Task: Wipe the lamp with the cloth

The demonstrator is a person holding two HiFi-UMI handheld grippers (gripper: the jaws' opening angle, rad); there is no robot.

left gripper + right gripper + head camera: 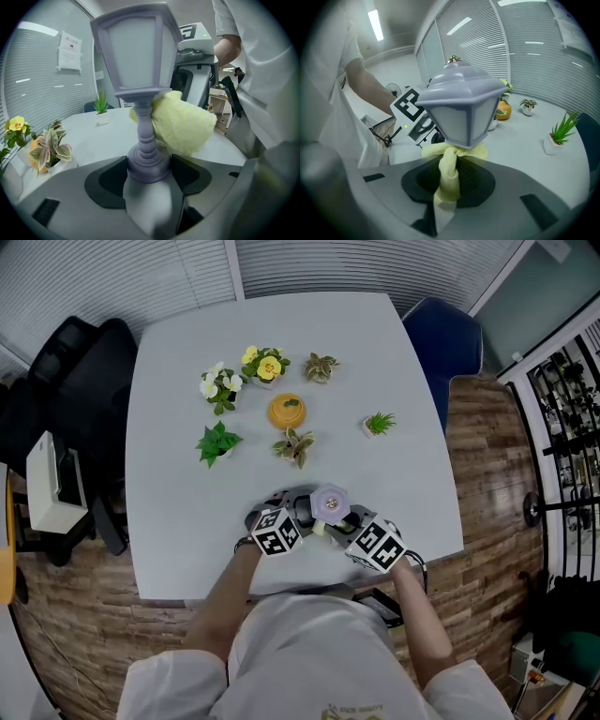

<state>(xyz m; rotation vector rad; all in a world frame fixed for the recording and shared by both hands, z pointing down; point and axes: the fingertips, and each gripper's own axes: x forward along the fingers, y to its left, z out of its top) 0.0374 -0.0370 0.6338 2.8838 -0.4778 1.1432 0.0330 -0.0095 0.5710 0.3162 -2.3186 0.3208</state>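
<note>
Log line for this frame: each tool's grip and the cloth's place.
left tool: shut on lamp base | right tool: shut on cloth | cloth: against lamp stem, under shade

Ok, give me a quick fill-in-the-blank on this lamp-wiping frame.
The left gripper grips the lamp by its ____.
The right gripper holds a ____ cloth.
The round pot on the table is ____.
Missing words: base; yellow; orange.
</note>
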